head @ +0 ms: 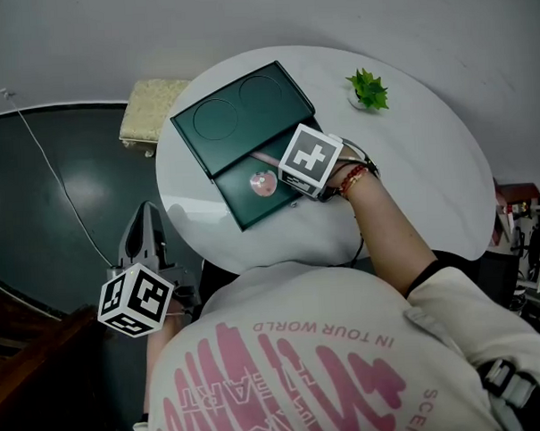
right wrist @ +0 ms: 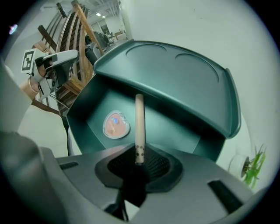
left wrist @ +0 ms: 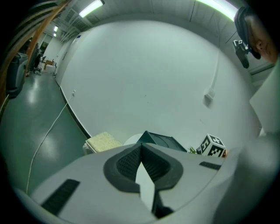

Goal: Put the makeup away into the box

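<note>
A dark green box (head: 271, 197) lies open on the round white table (head: 419, 159), its lid (head: 243, 113) folded back with two round hollows. A round pink compact (head: 262, 183) rests on the box's floor. My right gripper (right wrist: 139, 161) points down over the box and is shut on a thin pale pink makeup stick (right wrist: 139, 124), which reaches toward the box's back wall beside the compact (right wrist: 116, 124). My left gripper (head: 145, 216) hangs off the table at the lower left, its jaws together with nothing in them; in the left gripper view the left gripper (left wrist: 141, 148) faces the box (left wrist: 159, 141) from afar.
A small green potted plant (head: 368, 90) stands at the table's far right. A beige cushioned stool (head: 152, 108) sits beside the table on the dark floor, where a thin cable (head: 58, 175) runs. Wooden furniture (right wrist: 72, 39) stands to the left.
</note>
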{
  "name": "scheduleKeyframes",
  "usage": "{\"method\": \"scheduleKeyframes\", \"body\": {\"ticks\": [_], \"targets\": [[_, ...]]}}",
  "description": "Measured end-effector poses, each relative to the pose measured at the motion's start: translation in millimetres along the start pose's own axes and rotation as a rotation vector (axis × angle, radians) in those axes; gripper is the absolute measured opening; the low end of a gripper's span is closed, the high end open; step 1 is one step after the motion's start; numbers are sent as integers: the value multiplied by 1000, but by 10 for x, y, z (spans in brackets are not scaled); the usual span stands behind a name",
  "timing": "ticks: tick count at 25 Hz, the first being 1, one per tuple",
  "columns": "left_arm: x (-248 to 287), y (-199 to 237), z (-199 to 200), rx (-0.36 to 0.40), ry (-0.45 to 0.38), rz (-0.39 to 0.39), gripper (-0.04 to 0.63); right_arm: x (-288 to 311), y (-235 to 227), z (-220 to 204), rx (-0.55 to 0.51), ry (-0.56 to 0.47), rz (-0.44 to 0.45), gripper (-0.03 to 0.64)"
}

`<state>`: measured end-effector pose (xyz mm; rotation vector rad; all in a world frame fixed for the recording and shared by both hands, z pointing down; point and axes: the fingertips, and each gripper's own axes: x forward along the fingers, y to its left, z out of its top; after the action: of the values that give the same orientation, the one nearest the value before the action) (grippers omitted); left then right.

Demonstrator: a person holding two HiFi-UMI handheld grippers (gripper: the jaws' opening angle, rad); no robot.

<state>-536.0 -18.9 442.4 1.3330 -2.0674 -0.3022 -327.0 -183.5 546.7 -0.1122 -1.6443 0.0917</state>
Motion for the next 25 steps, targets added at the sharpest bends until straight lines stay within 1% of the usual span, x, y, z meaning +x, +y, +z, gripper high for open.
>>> {"method": "scheduleKeyframes", "body": {"ticks": [9, 14, 18, 25], "targets": [[15, 32, 31, 0, 7, -8, 3, 33, -17, -4, 11, 59, -18, 69], [6, 51, 39, 1, 8, -19, 3, 48, -17, 2, 19, 67, -30, 71], [-15, 51, 54, 11, 16, -39, 3, 47, -14, 4, 34, 65, -49, 72], [-89, 31, 3, 34, 43, -95, 3, 58, -19, 9, 86, 8, -56, 72]]}}
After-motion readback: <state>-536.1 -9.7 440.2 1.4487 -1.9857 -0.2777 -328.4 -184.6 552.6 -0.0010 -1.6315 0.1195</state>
